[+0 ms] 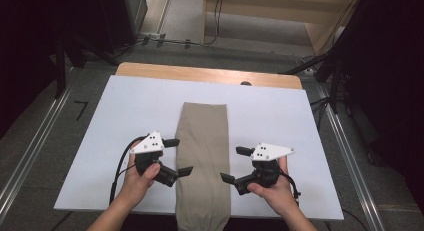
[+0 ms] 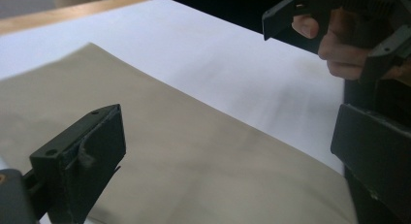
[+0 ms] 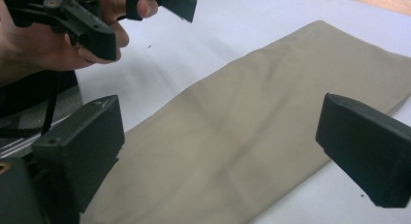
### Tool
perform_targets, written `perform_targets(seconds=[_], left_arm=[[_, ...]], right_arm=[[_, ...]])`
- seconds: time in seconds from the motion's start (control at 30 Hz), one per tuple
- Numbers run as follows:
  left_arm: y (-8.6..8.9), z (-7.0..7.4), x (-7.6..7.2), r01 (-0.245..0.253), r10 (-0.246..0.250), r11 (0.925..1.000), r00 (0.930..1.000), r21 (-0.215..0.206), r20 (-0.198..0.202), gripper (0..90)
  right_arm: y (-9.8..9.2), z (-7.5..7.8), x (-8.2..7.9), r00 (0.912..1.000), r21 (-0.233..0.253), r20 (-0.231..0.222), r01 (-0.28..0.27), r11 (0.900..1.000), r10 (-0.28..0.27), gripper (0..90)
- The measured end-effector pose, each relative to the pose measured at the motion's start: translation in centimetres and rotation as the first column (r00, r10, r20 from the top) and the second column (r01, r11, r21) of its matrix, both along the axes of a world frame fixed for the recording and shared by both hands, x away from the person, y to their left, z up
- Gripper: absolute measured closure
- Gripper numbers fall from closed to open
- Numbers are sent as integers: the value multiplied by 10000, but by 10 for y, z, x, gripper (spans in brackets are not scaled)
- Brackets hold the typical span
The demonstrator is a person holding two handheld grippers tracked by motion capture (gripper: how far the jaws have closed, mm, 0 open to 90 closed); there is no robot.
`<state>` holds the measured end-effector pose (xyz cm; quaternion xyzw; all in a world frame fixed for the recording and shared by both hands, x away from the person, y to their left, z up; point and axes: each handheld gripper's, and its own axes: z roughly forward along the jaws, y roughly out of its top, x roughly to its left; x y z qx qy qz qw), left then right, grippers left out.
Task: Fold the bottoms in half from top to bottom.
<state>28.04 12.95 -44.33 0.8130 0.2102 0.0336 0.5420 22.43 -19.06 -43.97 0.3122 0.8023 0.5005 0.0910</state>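
Plenty of bare white tabletop [image 1: 125, 116] on both sides of the folded beige cloth [image 1: 202, 141], so either tool can slide in from its own side. The left tool [image 1: 178, 156] and right tool [image 1: 236, 164] face each other across the cloth with jaws spread wide, and only the flat cloth lies between them.

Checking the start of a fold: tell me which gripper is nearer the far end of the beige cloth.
Left. The left gripper sits at the beige cloth's left edge, slightly farther up the table; the right gripper sits at its right edge, nearer the person.
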Motion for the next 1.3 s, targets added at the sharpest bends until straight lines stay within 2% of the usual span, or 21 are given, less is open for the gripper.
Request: perform_targets(seconds=[0.07, 0.2, 0.37, 0.5, 0.67, 0.8, 0.83, 0.87, 0.97, 1.07, 1.13, 1.27, 1.3], left_arm=[[0, 2, 11, -36, 36, 10000, 10000, -35, 64, 0], [-1, 3, 35, -86, 87, 10000, 9999, -13, 83, 0], [0, -1, 66, -410, 406, 9989, 9990, -214, -160, 0], [-3, -5, 88, -466, 466, 9989, 9985, 2, -304, 0], [-8, -15, 117, -801, 817, 9964, 9947, 270, -623, 0], [-10, -23, 142, -1038, 1084, 9929, 9906, 573, -838, 10], [-10, -25, 148, -1056, 1110, 9926, 9891, 594, -970, 17], [-11, -27, 154, -1147, 1210, 9914, 9868, 628, -1077, 17], [-14, -32, 171, -1363, 1475, 9869, 9791, 864, -1401, 40], [-19, -36, 183, -1701, 1875, 9784, 9694, 1170, -1586, 148], [-22, -40, 191, -1842, 2061, 9735, 9634, 1352, -1712, 162], [-25, -49, 203, -2391, 2757, 9511, 9426, 1954, -1882, 214], [-25, -51, 205, -2527, 2919, 9448, 9384, 2088, -1848, 250]], right_arm=[[0, 0, 11, 9999, -153, 114, 80, 9999, -78, 9], [-3, -2, 37, 9998, -224, -132, 153, 9996, -156, 0], [-8, -5, 69, 9969, -84, -172, 769, 9970, -770, 0], [-9, -5, 94, 9961, -47, -255, 838, 9965, -839, 0], [-9, -12, 125, 9940, 85, -449, 1002, 9949, -997, 0], [-10, -24, 155, 9890, -78, -937, 1145, 9934, -1147, 0], [-10, -27, 162, 9856, -100, -1066, 1308, 9914, -1311, 62], [-11, -29, 169, 9820, -108, -1121, 1519, 9883, -1521, 117], [-13, -37, 188, 9694, -283, -1410, 1991, 9796, -2011, 205], [-12, -44, 204, 9605, -679, -1570, 2214, 9728, -2296, 271], [-10, -49, 214, 9553, -1052, -1653, 2299, 9675, -2450, 319], [-8, -58, 229, 9428, -1485, -1846, 2526, 9561, -2777, 390], [-8, -60, 232, 9399, -1537, -1923, 2552, 9546, -2822, 408]])
